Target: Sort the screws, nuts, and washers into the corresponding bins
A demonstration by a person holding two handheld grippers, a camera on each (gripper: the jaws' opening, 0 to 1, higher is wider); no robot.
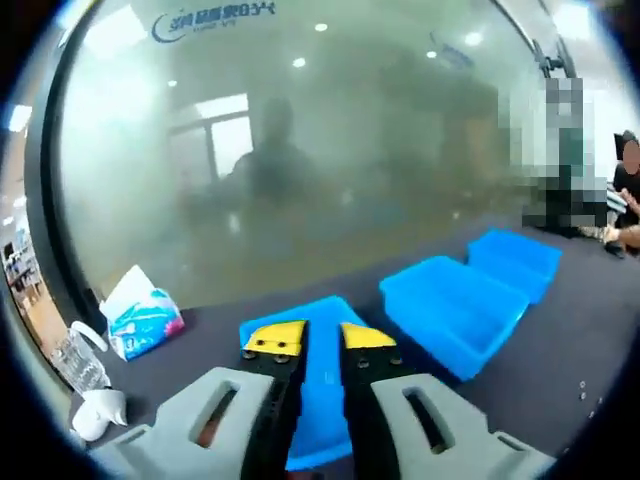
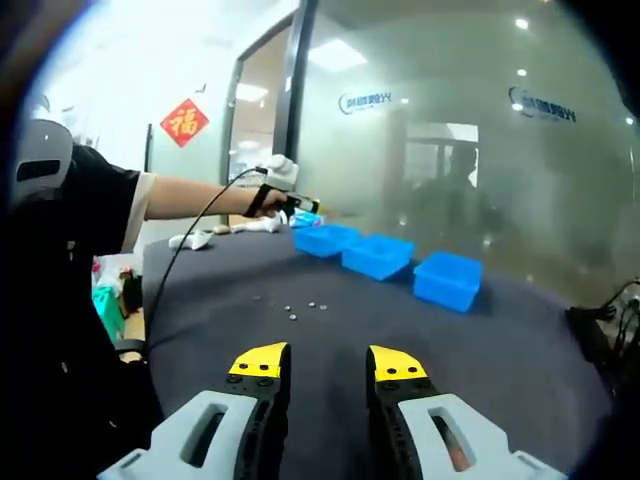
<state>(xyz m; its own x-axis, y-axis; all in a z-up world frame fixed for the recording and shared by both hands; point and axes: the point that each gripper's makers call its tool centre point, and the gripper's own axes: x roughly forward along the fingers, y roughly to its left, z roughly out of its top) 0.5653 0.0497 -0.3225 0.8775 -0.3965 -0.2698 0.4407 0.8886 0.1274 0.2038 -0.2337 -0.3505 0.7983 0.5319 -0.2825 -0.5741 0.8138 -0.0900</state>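
Both grippers hung empty with jaws apart: the left gripper (image 1: 322, 338) over the nearest of three blue plastic bins (image 1: 455, 310) beside a frosted glass wall (image 1: 300, 150), with a tissue pack (image 1: 142, 315) and a clear bottle (image 1: 78, 360) off to one side. Ahead of the right gripper (image 2: 329, 362) lay the dark cloth-covered table (image 2: 480, 340), where small screws, nuts and washers (image 2: 292, 306) were scattered loose, well short of the bins. A red diamond sign (image 2: 184, 122) bearing one Chinese character hung on the far wall; the blue writing on the glass was too blurred to read.

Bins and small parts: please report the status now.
Both grippers open, empty. Three bins in a row. Small parts loose on table. Nothing blocking.
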